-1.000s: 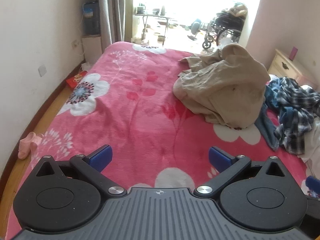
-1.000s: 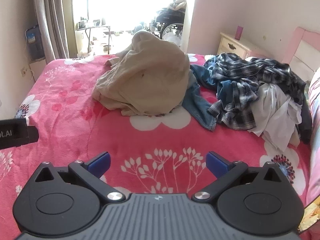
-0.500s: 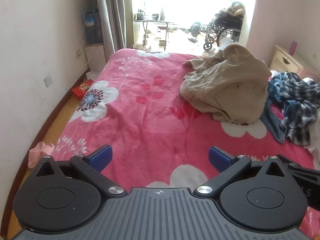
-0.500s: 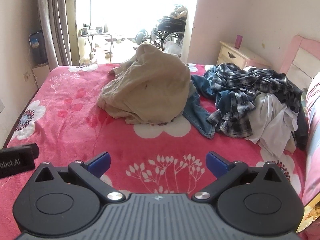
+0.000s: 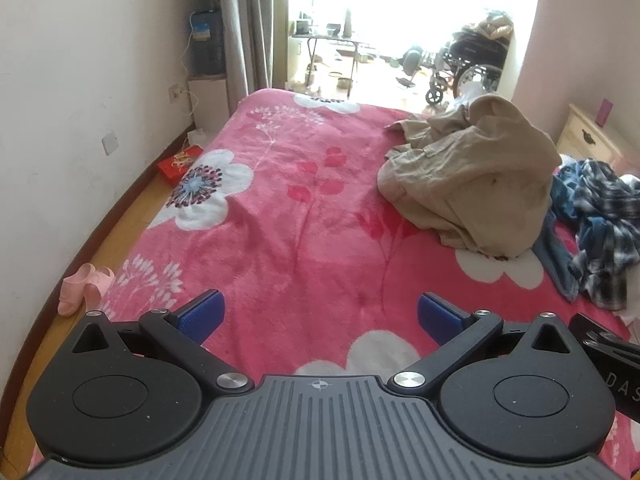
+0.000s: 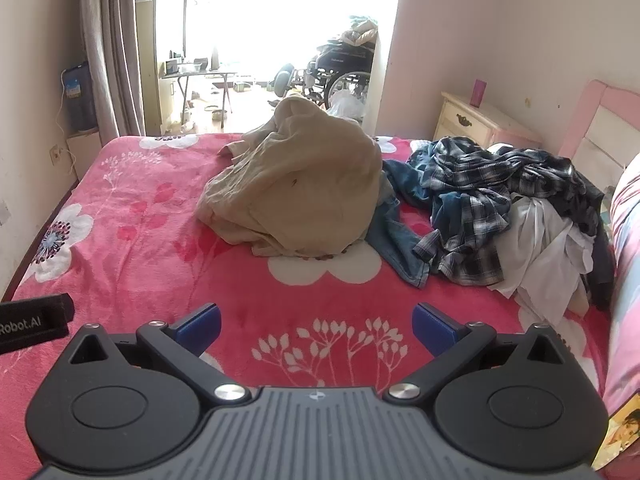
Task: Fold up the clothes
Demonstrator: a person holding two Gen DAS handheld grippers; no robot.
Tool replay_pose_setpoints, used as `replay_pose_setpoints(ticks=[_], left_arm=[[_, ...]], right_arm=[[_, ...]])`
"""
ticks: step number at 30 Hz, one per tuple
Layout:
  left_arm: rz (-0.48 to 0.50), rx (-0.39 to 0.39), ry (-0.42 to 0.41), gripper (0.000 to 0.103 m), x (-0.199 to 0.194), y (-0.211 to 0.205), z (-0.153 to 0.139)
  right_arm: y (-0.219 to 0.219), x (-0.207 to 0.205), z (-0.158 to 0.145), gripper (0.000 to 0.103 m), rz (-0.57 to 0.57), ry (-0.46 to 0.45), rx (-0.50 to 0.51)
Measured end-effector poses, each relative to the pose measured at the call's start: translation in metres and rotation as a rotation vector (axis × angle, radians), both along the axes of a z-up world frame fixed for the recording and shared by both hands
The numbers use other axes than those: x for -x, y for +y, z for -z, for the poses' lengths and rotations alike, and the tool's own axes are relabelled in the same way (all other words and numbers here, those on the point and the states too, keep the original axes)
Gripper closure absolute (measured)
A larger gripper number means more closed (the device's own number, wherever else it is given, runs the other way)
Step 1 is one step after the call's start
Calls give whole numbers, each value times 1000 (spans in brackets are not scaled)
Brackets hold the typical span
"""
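Observation:
A crumpled beige garment [image 5: 472,176] [image 6: 296,196] lies heaped on the pink flowered blanket [image 5: 304,216] [image 6: 132,240] of the bed. To its right sprawls a pile of a plaid shirt [image 6: 476,204] [image 5: 600,220], blue jeans [image 6: 400,240] and a white garment [image 6: 544,248]. My left gripper [image 5: 319,316] hovers open above the near blanket, well short of the beige heap. My right gripper [image 6: 316,327] is open too, empty, facing the beige heap and the pile from the near side.
A wall runs along the left with wood floor, pink slippers [image 5: 82,286] and a red box [image 5: 178,162]. A cream nightstand [image 6: 476,124] and pink headboard [image 6: 600,128] stand right. A wheelchair [image 6: 340,68] and folding table [image 6: 200,84] sit in the bright doorway.
Both grippers have pulled back and tilted up a little, so the clothes look farther off and more of the room shows. Both stay open and empty.

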State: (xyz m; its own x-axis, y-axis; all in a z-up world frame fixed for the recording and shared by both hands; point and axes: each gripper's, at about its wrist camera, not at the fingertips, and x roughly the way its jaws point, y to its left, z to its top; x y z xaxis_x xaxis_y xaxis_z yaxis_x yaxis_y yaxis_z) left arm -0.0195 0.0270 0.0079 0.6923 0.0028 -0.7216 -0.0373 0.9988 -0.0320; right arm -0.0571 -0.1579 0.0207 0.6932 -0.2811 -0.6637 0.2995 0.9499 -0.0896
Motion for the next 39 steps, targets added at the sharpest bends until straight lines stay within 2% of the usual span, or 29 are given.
replay_pose_setpoints(ticks=[39], left_arm=[[31, -78, -16, 0, -7, -25, 10]], right_arm=[[-16, -9, 8, 0, 1, -4, 6]])
